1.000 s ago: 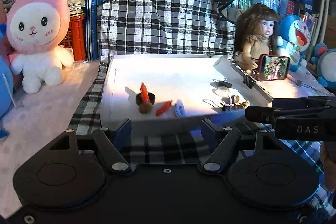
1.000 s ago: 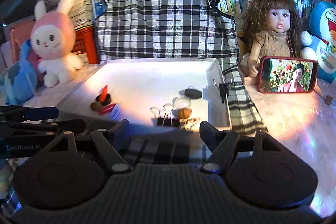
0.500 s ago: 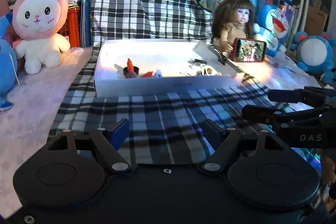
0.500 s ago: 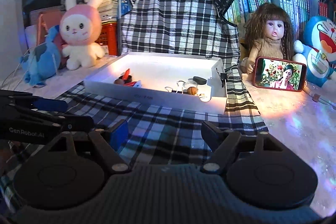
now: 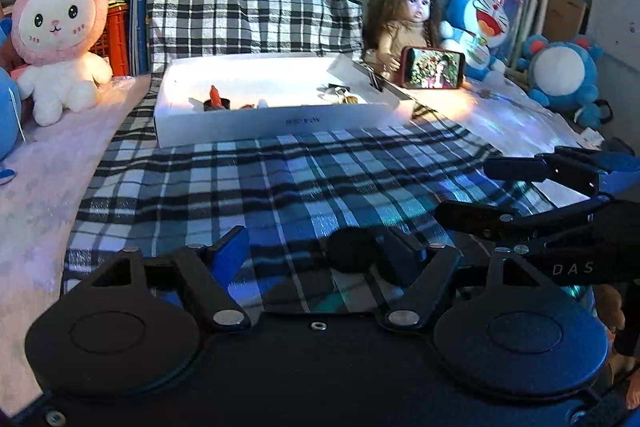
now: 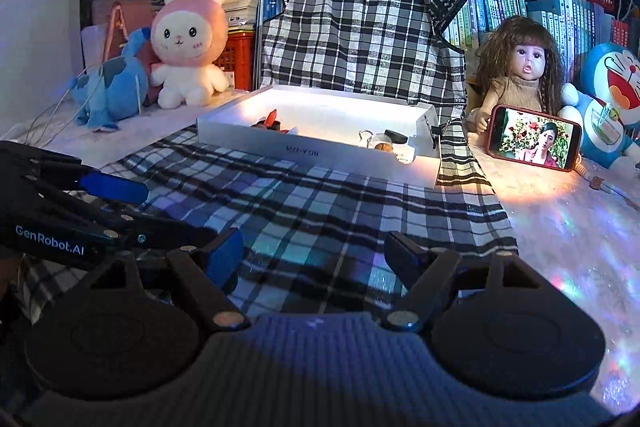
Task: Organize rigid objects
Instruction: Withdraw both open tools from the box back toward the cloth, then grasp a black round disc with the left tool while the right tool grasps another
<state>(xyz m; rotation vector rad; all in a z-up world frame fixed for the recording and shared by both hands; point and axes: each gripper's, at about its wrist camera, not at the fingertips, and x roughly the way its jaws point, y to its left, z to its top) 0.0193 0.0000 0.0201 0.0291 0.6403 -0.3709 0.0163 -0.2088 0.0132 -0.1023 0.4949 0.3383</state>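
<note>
— Rigid objects (image 5: 256, 103) all lie inside the white box (image 5: 280, 125), as far as we can see. Shall we start with the big things?

— Yes. We see the counter (image 6: 560, 211) with a checked cloth (image 5: 280, 195) spread on it. The box sits at the cloth's far end, well apart from both tools. Its front wall hides the lower part of almost everything in it.

— And the tools?

— Our left tool (image 5: 316, 243) hangs over the near cloth, its jaws wide apart but just now closing a little. A dark round blob (image 5: 352, 251) sits just beside its right finger. We cannot tell what it is, or whether the pad touches it. Our right tool (image 6: 313, 241) is spread wide with only cloth between its fingers, gripping nothing.

— What about the small things?

— At the left of the box a red piece (image 5: 215, 94) stands up from a dark cup (image 5: 218, 103). At the right are wire-handled binder clips (image 6: 366, 139), a black oval (image 6: 396, 137) and something brown (image 6: 385, 147). These overlap, so we cannot count them. Low red and pale bits near the cup are too small for us to name.
</note>
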